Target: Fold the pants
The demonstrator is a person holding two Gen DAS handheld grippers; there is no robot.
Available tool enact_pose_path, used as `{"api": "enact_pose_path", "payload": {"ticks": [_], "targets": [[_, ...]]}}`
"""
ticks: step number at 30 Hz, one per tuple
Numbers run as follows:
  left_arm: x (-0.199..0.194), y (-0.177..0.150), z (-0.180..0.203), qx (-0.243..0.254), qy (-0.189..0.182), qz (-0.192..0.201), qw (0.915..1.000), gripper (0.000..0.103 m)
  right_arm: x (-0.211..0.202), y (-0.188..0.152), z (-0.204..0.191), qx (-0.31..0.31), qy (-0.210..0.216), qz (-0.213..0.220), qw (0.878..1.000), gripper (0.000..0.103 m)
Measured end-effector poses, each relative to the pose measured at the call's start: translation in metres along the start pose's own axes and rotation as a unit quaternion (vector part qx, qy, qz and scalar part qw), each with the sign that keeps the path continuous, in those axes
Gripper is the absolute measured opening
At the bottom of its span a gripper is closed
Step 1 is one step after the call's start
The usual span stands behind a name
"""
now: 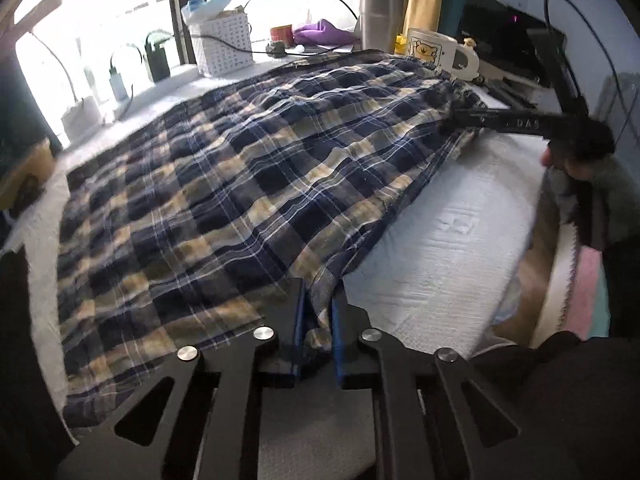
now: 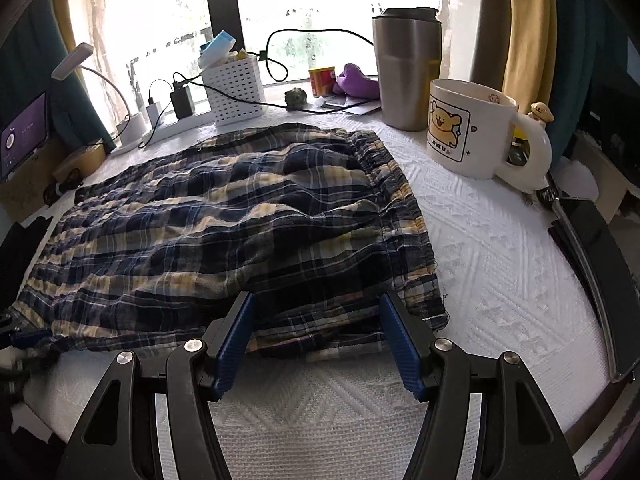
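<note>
One pair of plaid pants (image 1: 224, 184) is lying spread across a white-covered table (image 1: 460, 232), its long axis running along the table from the gathered waistband (image 2: 394, 200) at the mug end toward the hem at the far left end.

The left tool (image 1: 318, 320) is clamping a bunched edge of the pants between its blue pads (image 1: 298, 320), the fabric rising in a taut ridge from that grip. The left wrist view is also catching the right tool (image 1: 472, 116) reaching in at the waistband; from there its finger gap cannot be made out.

The right wrist view is settling it: the right tool (image 2: 316, 340) is standing with its two fingers (image 2: 236, 340) wide apart, straddling the near edge of the pants without gripping. Only this view is showing a lit screen (image 2: 22, 136) and a desk lamp (image 2: 74, 60) at the left.

Both views are taking in one bear-printed white mug (image 2: 468, 128), one steel tumbler (image 2: 408, 68), one white perforated basket (image 2: 236, 92), one small red tin (image 2: 322, 80) and one purple cloth (image 2: 356, 82) along the window side, all clear of the pants.
</note>
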State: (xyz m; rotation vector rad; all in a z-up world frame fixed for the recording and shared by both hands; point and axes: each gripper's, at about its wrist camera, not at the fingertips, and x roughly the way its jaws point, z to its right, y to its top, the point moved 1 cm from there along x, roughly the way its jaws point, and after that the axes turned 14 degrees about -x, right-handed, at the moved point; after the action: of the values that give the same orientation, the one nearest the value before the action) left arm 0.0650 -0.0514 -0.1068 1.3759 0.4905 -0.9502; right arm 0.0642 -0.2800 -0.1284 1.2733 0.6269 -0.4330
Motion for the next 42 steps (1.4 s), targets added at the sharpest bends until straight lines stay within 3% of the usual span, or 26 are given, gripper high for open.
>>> {"api": "enact_pose_path", "payload": {"ticks": [5, 11, 14, 17, 19, 24, 33, 42], "targets": [[-0.006, -0.008, 0.005, 0.004, 0.004, -0.005, 1.0000, 0.005, 0.000, -0.003, 0.000, -0.001, -0.002, -0.005, 1.000, 0.066], [-0.012, -0.008, -0.007, -0.030, -0.017, -0.017, 0.9993, 0.007, -0.002, -0.009, 0.000, -0.003, -0.003, -0.011, 1.000, 0.066], [-0.019, -0.003, -0.013, -0.047, -0.032, -0.021, 0.9981, 0.012, -0.006, -0.012, 0.000, -0.001, -0.003, -0.013, 1.000, 0.066], [-0.033, 0.000, -0.024, -0.063, -0.037, -0.003, 0.9974, 0.030, -0.012, -0.017, 0.001, 0.005, -0.002, -0.014, 1.000, 0.066], [-0.041, 0.004, -0.035, -0.075, -0.029, 0.012, 0.9967, 0.038, -0.017, -0.020, 0.003, 0.009, -0.007, -0.015, 1.000, 0.066], [-0.046, 0.012, -0.073, -0.121, 0.016, 0.040, 0.9917, 0.039, -0.027, -0.031, 0.013, 0.047, 0.007, -0.008, 0.999, 0.084], [-0.037, 0.006, -0.135, -0.201, 0.074, 0.041, 0.9760, 0.039, -0.025, -0.028, 0.010, 0.092, 0.057, 0.007, 0.994, 0.089], [-0.046, 0.007, -0.166, -0.222, 0.100, 0.062, 0.9680, 0.039, -0.005, -0.009, 0.008, 0.112, 0.071, 0.013, 0.991, 0.091]]}}
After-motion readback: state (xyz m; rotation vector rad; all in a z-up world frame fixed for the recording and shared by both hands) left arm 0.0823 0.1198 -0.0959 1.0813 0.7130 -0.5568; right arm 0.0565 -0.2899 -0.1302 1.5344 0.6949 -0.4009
